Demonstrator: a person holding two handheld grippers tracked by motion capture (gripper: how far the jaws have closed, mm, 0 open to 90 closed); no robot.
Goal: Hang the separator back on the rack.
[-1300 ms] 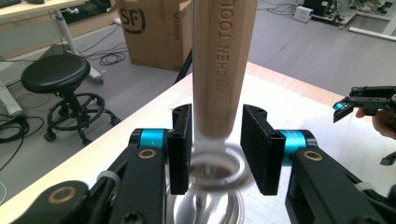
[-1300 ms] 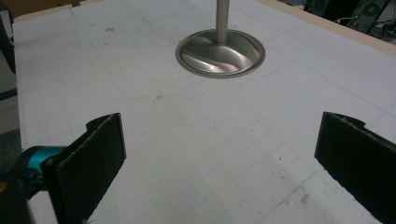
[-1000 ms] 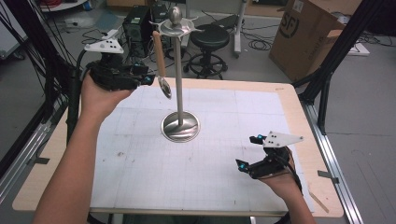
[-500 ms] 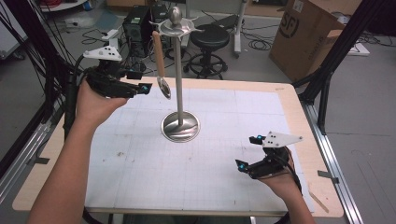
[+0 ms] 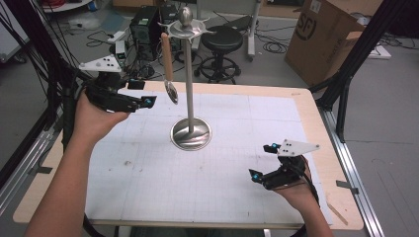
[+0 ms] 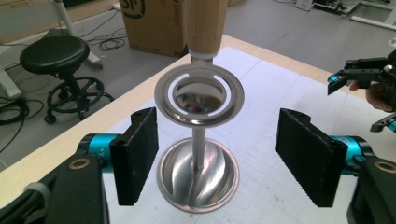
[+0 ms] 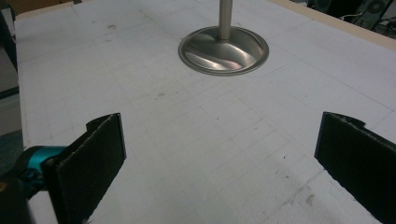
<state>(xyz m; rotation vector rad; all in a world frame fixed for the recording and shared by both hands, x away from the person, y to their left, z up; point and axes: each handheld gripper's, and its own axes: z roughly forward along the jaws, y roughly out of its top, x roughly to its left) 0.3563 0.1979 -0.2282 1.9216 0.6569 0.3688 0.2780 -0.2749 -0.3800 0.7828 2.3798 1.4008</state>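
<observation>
Wood-edged table [image 5: 316, 106] covered by a white gridded mat [image 5: 207, 168], slightly stained; lab floor beyond with loose cables, a black stool [image 5: 223, 43], a cardboard box [image 5: 326, 39], black equipment cases and black frame struts at both sides; aluminium rail along the right table edge.

Steel utensil stand [image 5: 190, 133] sits near mat centre, round dished base, upright pole, hook ring and knob on top; a wooden-handled skimmer spoon [image 5: 169, 69] hangs from a hook on the stand's left side; long axis vertical, handle up, round metal head down and clear of the mat; in the left gripper view the head [image 6: 200, 95] faces the camera, a shiny bowl inside a slotted ring.

Left gripper [image 5: 143, 100] held raised at the table's left, pointing toward the hanging spoon; jaws have just been opening and stand parted; in the left gripper view the spoon head lies between the two black pads [image 6: 136, 154] but higher and farther out, no pad touching it; nothing gripped.

Right gripper [image 5: 259, 173] low over the mat near the front right, well apart from the stand; jaws wide apart, pads [image 7: 88, 163] bare, only mat between them; stand base [image 7: 224, 50] ahead of it.
</observation>
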